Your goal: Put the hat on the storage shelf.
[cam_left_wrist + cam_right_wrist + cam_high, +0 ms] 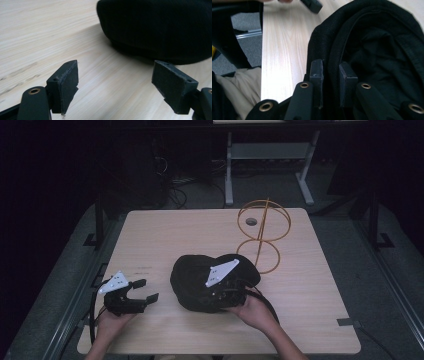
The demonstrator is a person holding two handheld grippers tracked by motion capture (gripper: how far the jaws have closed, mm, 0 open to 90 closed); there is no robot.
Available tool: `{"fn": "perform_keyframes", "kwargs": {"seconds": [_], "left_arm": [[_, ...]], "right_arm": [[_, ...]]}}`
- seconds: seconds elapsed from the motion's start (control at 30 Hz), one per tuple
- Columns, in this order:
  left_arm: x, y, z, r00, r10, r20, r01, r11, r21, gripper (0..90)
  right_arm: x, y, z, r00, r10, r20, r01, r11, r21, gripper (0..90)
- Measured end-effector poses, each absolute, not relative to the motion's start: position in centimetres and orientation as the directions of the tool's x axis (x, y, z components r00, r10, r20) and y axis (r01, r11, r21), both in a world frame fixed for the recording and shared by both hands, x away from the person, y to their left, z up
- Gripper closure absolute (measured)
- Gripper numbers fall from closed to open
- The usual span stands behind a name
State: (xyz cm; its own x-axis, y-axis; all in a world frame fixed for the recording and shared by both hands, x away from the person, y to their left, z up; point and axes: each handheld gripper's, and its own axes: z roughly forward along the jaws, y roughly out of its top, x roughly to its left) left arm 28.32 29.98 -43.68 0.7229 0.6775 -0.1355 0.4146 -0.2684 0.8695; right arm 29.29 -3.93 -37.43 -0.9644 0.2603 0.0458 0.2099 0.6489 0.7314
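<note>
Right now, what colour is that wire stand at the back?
The wire stand is orange-yellow, clearest in the high view.

Left gripper (145, 290) — held low at the near left, jaws spread wide, nothing between them; left hand (112, 320) behind it. Right gripper (331, 75) — near centre, jaws closed on black fabric; right hand (255, 312) gripping from the near side
</note>
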Motion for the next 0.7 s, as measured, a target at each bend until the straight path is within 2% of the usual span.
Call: {"fn": "perform_keyframes", "kwargs": {"seconds": [0.37,0.7], "left_arm": [[27.3,26.7,-42.8,0.8,0.59,-0.106,0.342,-0.303,0.89,21.0],[27.6,23.0,-41.6,0.846,0.528,-0.077,0.276,-0.308,0.911,20.3]], "right_arm": [[29.8,-5.2,-34.7,-0.958,0.279,0.063,0.225,0.599,0.769,75.7],[30.1,-5.5,-32.3,-0.957,0.287,0.037,0.2,0.566,0.8,75.8]]}}
